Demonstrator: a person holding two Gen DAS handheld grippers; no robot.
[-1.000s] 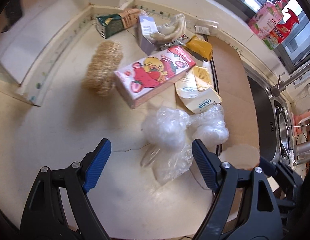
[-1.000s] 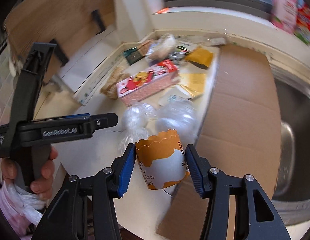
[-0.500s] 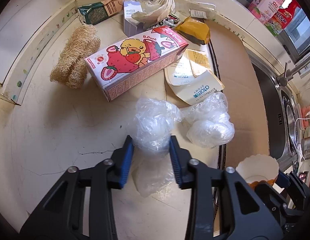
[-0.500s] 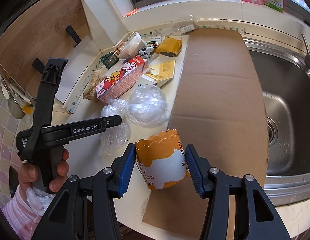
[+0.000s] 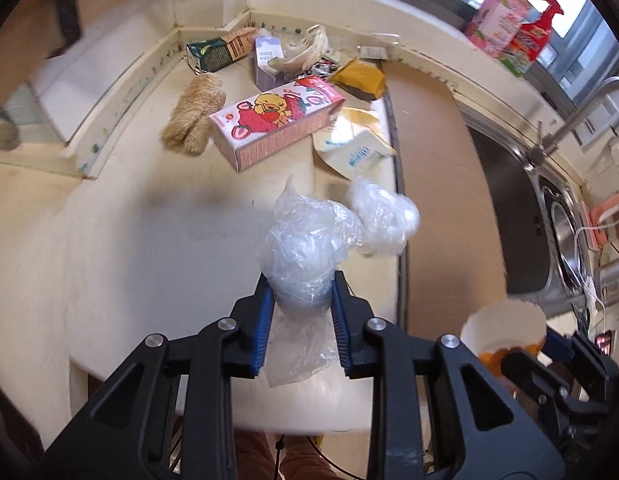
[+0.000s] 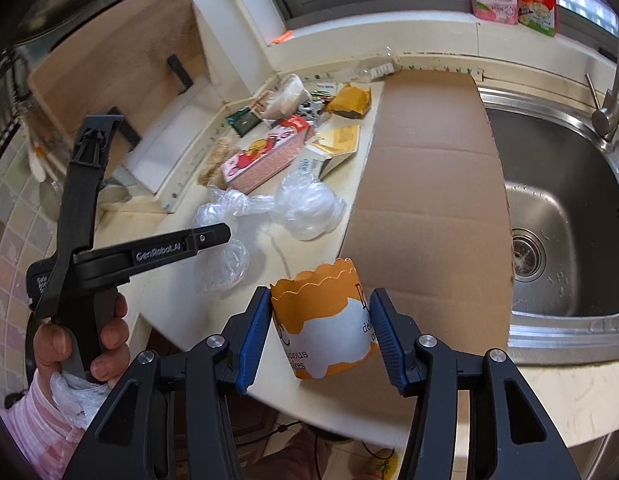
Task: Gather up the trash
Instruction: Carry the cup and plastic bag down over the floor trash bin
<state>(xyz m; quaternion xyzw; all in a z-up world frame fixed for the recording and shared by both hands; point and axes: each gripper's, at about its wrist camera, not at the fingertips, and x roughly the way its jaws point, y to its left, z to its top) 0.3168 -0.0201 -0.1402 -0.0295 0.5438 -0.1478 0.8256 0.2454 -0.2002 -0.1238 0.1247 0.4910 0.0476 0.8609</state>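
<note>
**Plastic wad caught in my left tongs, cup held in my right**

A second ago my left tongs (image 5: 300,304) stood wide apart above the crumpled clear plastic bag (image 5: 305,240); now the blue pads are closing on its lower half and the wad sits squeezed between them, its loose tail hanging below over the cream bench (image 5: 121,248). It looks lifted clear of the surface, though blur makes that hard to confirm. The second clear plastic wad (image 5: 383,216) lies just beside it, on the bench.

My right tongs (image 6: 319,332) stay clenched on the orange-and-white scalloped paper cup (image 6: 325,320), as before, near the front edge beside the brown cardboard sheet (image 6: 425,168).

So both hands are loaded. I judge the next step is carrying both pieces off to a bin, which I cannot see. The pink strawberry carton (image 5: 277,124) and the wrappers behind it remain to collect.
</note>
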